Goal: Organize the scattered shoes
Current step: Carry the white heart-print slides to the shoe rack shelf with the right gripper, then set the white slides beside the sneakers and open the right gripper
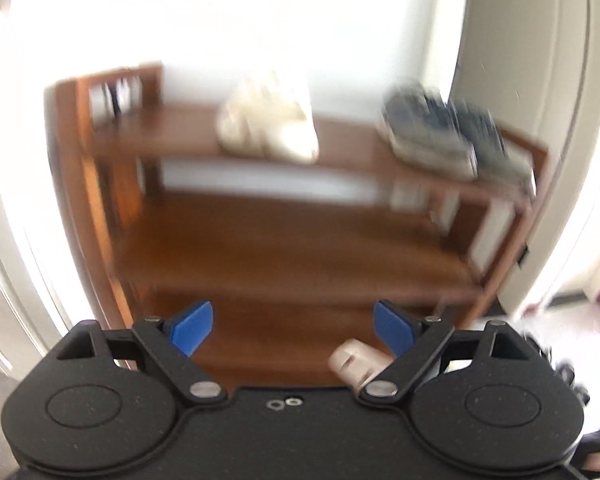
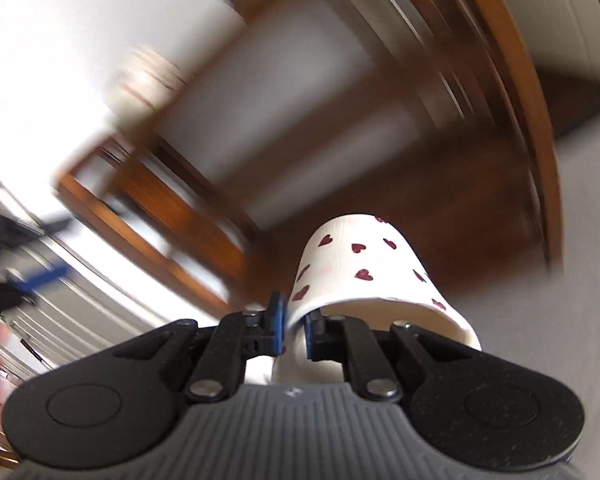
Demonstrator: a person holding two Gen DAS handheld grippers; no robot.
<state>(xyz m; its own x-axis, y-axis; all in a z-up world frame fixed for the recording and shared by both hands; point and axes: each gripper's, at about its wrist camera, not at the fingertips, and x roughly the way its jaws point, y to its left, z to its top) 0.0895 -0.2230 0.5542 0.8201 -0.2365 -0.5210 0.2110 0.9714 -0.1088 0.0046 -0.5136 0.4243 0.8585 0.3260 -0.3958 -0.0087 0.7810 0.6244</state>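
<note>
Right tool [image 2: 292,326] clamps heart-print slipper [image 2: 364,268]; left tool [image 1: 292,330] spread wide, holding nothing.
Wooden shoe rack [image 1: 260,240] carries cream shoes [image 1: 268,128] and dark sneakers [image 1: 452,136] on top shelf.

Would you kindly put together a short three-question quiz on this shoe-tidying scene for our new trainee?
1. True or false: the right hand-held gripper is shut on the white slipper with red hearts.
2. Multiple choice: on the top shelf of the wooden shoe rack, the dark blue shoes sit where relative to the cream shoes in the left wrist view? A) left B) right C) underneath
3. Fill in: the left hand-held gripper is ____ and holds nothing.

Key: 1 true; 2 B; 3 open.
</note>
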